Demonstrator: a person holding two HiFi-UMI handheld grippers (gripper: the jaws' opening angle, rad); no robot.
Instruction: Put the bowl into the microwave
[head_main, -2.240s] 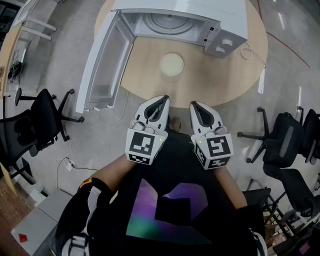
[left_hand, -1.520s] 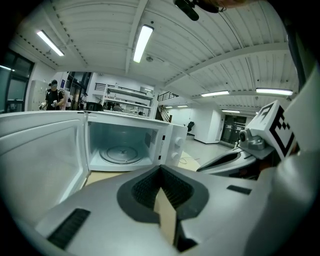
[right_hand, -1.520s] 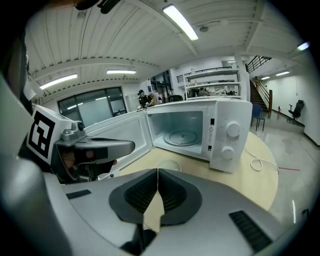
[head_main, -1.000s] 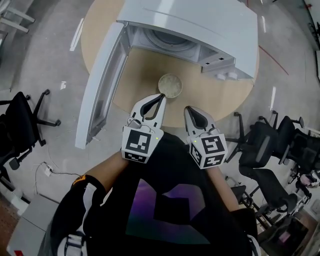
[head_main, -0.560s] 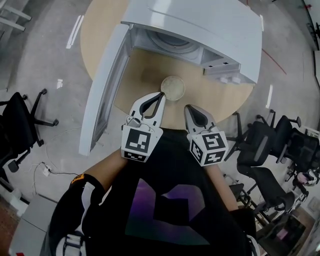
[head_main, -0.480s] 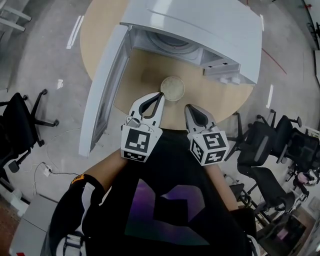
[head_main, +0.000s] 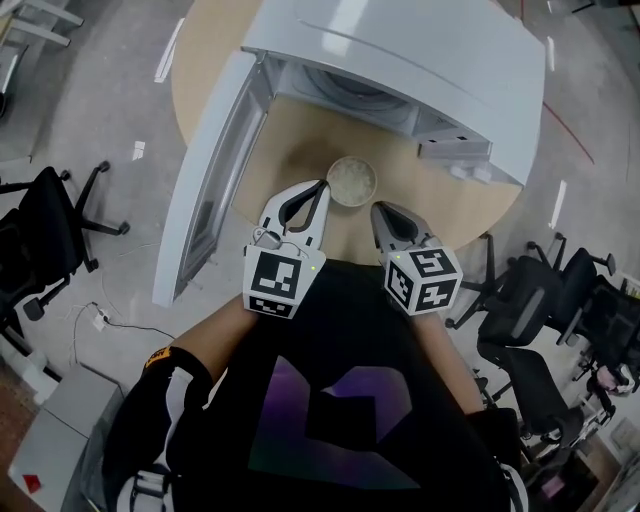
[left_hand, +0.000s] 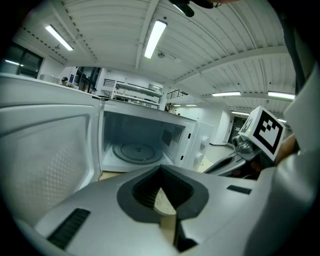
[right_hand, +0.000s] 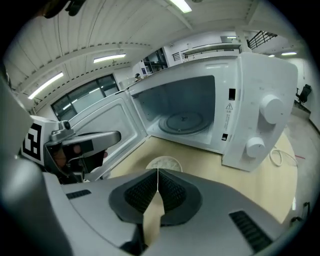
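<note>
A shallow cream bowl (head_main: 352, 181) sits on the round wooden table (head_main: 290, 140), just in front of the open white microwave (head_main: 400, 60). Its door (head_main: 205, 180) is swung out to the left, and the glass turntable (right_hand: 184, 121) inside carries nothing. My left gripper (head_main: 323, 184) is shut and empty, its tip close to the bowl's near left rim. My right gripper (head_main: 377, 207) is also shut and empty, a little short of the bowl's near right side. In the right gripper view the bowl (right_hand: 162, 163) shows just beyond the closed jaws. In the left gripper view the bowl (left_hand: 162, 202) is mostly hidden behind the jaws.
The microwave's control panel with two knobs (right_hand: 265, 125) is on its right side. Black office chairs stand on the floor at the left (head_main: 50, 240) and right (head_main: 520, 330) of the table. A white cable (right_hand: 277, 157) lies on the table by the microwave.
Both grippers have come forward over the table edge toward the bowl, and the microwave and bowl look nearer. Both stay shut throughout.
</note>
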